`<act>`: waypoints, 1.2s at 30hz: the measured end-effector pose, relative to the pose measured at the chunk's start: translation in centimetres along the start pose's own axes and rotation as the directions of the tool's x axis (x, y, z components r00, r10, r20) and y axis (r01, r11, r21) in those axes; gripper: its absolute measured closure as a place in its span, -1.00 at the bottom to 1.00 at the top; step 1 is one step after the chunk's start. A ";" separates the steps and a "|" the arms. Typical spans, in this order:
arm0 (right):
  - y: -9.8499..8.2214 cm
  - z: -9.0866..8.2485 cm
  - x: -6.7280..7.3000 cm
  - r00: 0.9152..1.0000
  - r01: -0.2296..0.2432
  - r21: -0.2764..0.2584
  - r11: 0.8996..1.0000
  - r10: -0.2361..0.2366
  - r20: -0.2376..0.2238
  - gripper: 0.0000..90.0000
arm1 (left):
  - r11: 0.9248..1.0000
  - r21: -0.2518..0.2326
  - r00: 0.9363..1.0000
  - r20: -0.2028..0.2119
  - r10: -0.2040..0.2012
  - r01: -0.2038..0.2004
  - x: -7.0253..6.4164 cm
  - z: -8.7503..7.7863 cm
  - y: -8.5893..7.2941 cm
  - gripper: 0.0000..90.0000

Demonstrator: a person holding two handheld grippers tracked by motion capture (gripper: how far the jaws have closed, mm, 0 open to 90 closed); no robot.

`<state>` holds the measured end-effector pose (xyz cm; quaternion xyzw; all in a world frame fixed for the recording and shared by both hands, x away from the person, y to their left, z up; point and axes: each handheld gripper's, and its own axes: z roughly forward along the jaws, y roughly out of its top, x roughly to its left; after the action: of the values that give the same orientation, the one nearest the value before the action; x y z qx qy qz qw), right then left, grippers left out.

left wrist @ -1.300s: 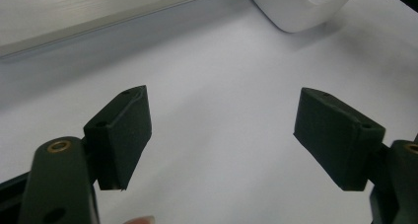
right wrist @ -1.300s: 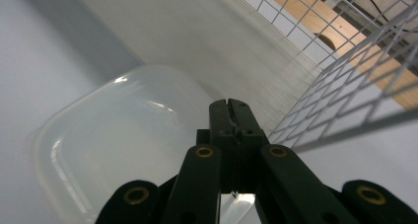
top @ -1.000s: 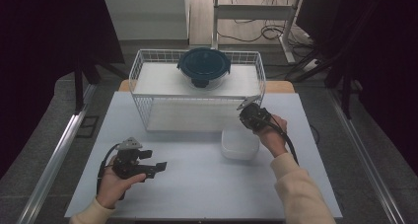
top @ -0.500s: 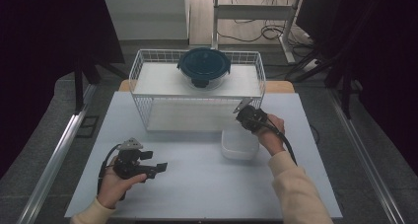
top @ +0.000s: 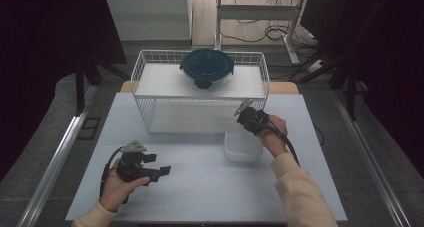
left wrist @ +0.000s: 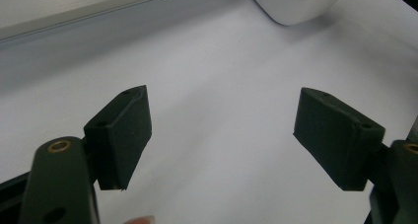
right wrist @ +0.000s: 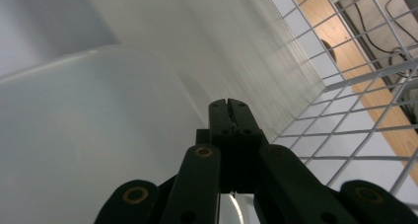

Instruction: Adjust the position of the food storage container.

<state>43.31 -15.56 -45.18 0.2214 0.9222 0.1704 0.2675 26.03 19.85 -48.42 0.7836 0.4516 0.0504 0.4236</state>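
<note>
A white open container (top: 243,149) sits on the table right of centre. My right gripper (top: 246,126) hovers over its far rim, just in front of the wire basket (top: 145,107). In the right gripper view its jaws (right wrist: 228,105) are pressed together, with the container's pale wall (right wrist: 88,135) beside and below them. I cannot tell whether they pinch the rim. My left gripper (top: 157,165) rests low over the table at the near left, open. In the left gripper view it (left wrist: 222,120) has bare table between its pads, and the container (left wrist: 296,2) lies further ahead.
A dark blue lidded bowl (top: 206,67) stands on top of the white wire basket at the back. The basket mesh (right wrist: 345,95) is close on the right gripper's right side. Dark floor, metal rails and cables surround the white table (top: 200,192).
The right gripper has shifted slightly left and nearer the container's far rim. The left gripper and the container have stayed where they were.
</note>
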 end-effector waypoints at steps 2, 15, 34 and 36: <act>0.0 0.4 -0.1 1.000 0.006 0.005 1.000 -0.006 0.007 0.99 | 1.000 0.002 1.000 0.001 -0.002 0.002 0.1 0.0 0.0 -0.52; 0.2 0.3 1.6 0.997 0.062 0.016 0.998 -0.061 -0.050 1.00 | 1.000 0.004 1.000 0.004 0.002 -0.002 0.0 0.1 -0.1 -0.52; -0.1 -1.4 4.7 0.985 0.130 -0.026 0.991 -0.132 -0.107 1.00 | 1.000 0.012 1.000 0.014 0.002 -0.002 -0.1 0.3 -0.1 -0.52; -0.2 -1.7 5.1 0.983 0.141 -0.033 0.990 -0.144 -0.115 1.00 | 1.000 0.014 1.000 0.015 0.000 0.000 -0.2 0.4 -0.1 -0.52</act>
<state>38.39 -13.49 -46.05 0.1413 0.9476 0.1747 0.2272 26.02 19.50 -48.71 0.7869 0.4487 0.0412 0.4215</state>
